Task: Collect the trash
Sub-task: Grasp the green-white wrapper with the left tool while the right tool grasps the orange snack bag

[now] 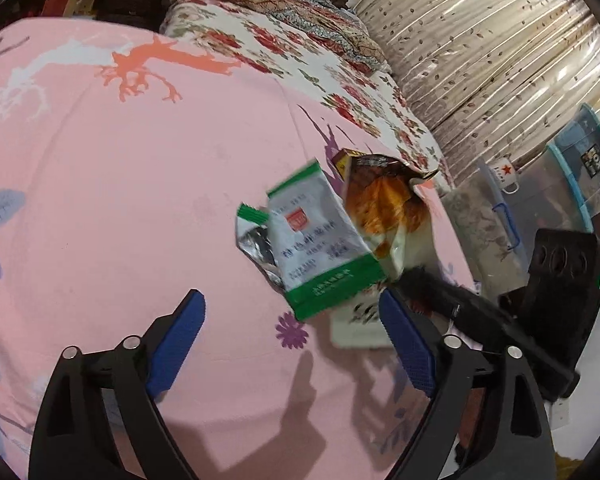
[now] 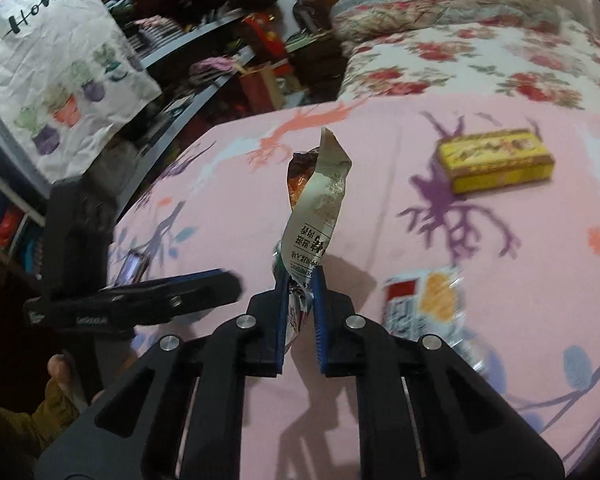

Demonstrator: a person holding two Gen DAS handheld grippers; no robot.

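Note:
My right gripper (image 2: 300,276) is shut on a bunch of wrappers (image 2: 316,204) and holds them upright above the pink bed sheet (image 2: 380,216). In the left wrist view the bunch shows as a green-and-white sachet (image 1: 320,240) and an orange snack wrapper (image 1: 384,204), with the right gripper's fingers (image 1: 432,284) below them. My left gripper (image 1: 292,308) is open and empty, just left of and below the bunch. A yellow box (image 2: 496,160) lies on the sheet at the far right. A red, white and orange wrapper (image 2: 424,304) lies on the sheet right of my right gripper.
A floral quilt and folded bedding (image 2: 460,52) lie at the head of the bed. Cluttered shelves (image 2: 204,52) and a paper "Home" bag (image 2: 60,72) stand left of the bed. Clear plastic bins (image 1: 560,188) and a mug (image 1: 504,172) stand at the bed's right side.

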